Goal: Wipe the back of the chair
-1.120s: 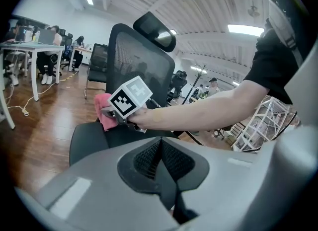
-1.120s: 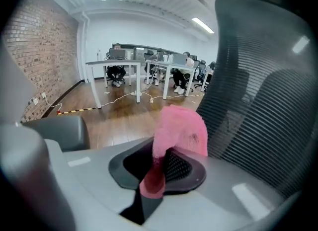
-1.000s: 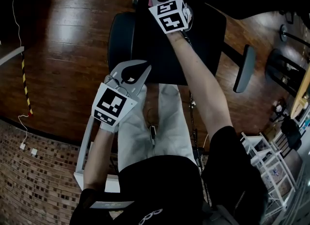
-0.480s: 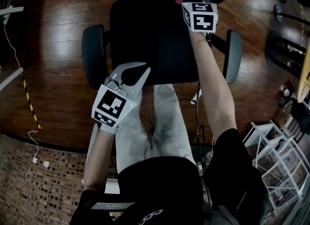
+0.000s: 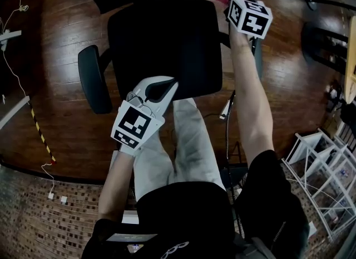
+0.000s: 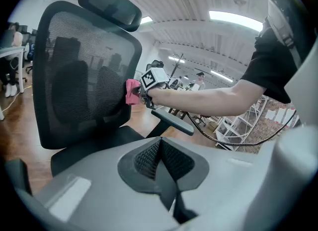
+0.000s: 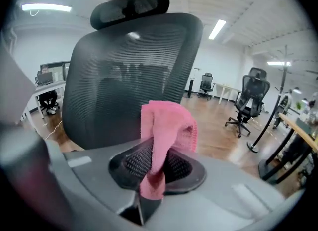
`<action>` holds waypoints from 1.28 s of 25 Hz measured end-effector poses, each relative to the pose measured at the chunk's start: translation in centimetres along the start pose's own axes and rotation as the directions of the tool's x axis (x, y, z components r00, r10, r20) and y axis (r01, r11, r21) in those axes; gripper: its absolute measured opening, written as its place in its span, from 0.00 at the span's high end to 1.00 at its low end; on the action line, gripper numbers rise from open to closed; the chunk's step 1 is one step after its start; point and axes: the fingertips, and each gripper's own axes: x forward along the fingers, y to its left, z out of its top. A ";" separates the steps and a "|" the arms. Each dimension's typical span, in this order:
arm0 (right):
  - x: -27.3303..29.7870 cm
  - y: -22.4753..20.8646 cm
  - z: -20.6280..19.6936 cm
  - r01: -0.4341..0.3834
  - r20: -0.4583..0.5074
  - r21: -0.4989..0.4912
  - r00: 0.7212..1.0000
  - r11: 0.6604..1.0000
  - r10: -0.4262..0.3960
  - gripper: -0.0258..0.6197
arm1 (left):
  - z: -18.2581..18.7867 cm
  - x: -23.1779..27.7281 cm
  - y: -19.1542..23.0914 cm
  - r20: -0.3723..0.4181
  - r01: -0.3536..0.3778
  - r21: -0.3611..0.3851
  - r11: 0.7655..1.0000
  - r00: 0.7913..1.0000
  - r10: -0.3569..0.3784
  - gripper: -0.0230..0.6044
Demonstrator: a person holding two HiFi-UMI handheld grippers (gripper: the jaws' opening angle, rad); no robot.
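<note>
This is an open-plan office. A black mesh swivel chair (image 7: pixel 129 76) with a headrest stands near on a wooden floor (image 5: pixel 61 63). More swivel chairs (image 7: pixel 248 98) sit far to the right by a long desk (image 7: pixel 226 87). At the far left, another desk (image 7: pixel 49 90) carries monitors (image 7: pixel 44 76). Strip lights (image 6: pixel 236 19) run along the white ribbed ceiling (image 6: pixel 198 36). A white wire rack (image 5: pixel 328 191) stands near right.

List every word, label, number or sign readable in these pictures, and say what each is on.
No text can be read.
Marker cubes and: square black-and-white patterns only, no letters or digits.
Black shirt: white print at the bottom edge, cut off, unreadable.
Mesh chair and pink cloth: no label visible.
</note>
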 end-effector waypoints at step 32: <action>1.2 36.9 7.6 -0.397 0.006 -0.390 0.901 0.831 0.434 0.89 | -4.5 -14.3 4.8 0.115 -0.191 -0.126 0.973 0.972 0.205 0.98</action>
